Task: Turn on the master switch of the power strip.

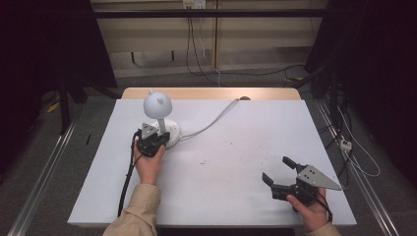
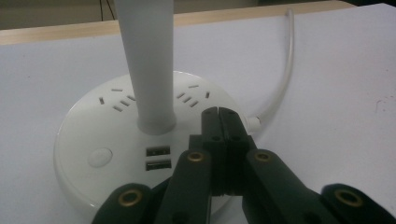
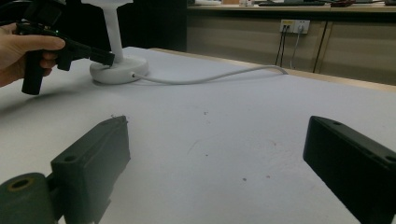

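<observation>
Just ahead, lamp base (image 2: 116, 140), under closed left claw (image 2: 218, 112)

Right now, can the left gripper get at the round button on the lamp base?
Probably yes. The left gripper, jaws shut, hangs over the lamp base, and nothing lies between it and the round button beside the USB ports.

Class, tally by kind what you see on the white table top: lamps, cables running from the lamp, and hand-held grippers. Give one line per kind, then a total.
Lamp: 1
Lamp cable: 1
Grippers: 2, the left gripper with jaws shut over the lamp's base, the right gripper with jaws open
Total: 4
</observation>
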Tool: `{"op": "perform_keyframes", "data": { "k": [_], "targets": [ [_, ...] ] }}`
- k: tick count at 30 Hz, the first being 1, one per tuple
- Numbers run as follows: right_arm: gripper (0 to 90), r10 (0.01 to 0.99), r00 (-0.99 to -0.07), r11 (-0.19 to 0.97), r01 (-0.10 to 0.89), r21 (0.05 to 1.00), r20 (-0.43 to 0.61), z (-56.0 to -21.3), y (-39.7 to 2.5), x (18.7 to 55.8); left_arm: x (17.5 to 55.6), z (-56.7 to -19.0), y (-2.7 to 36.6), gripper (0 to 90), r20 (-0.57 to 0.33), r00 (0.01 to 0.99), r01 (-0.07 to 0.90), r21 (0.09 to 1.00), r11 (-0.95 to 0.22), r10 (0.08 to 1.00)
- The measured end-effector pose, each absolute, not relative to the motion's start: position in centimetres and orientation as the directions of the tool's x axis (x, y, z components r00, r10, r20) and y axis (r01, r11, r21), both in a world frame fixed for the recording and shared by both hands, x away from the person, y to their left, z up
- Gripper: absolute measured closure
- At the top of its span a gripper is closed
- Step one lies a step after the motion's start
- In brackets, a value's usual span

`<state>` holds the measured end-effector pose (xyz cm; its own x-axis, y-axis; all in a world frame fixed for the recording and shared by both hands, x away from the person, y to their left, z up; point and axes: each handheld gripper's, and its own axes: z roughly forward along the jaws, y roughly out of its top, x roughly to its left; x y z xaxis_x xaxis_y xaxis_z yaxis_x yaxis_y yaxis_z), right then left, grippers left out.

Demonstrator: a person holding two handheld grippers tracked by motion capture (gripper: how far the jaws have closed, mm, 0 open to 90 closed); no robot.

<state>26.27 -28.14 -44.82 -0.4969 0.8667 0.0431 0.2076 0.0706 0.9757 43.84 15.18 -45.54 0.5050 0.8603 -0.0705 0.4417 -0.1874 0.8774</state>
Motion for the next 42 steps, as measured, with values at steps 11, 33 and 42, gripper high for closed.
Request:
{"op": "perform_keyframes", "data": {
  "k": [11, 33, 42],
  "targets": [
    [6.8, 0.866, -0.498, 0.071, 0.208, 0.976, 0.043, -44.83, -28.19, 26.27, 44.0, -45.72, 14.98, 90.0, -0.065, 0.506, 0.436, 0.88, -0.19, 0.86],
    [6.8, 0.861, -0.506, 0.077, 0.204, 0.976, 0.038, -44.84, -27.99, 26.21, 44.03, -45.79, 14.82, 90.0, -0.043, 0.51, 0.433, 0.876, -0.213, 0.859],
    [6.8, 0.86, -0.509, 0.079, 0.204, 0.976, 0.037, -44.83, -27.85, 26.16, 43.96, -45.82, 14.71, 90.0, -0.025, 0.51, 0.429, 0.874, -0.229, 0.86]
  ]
}}
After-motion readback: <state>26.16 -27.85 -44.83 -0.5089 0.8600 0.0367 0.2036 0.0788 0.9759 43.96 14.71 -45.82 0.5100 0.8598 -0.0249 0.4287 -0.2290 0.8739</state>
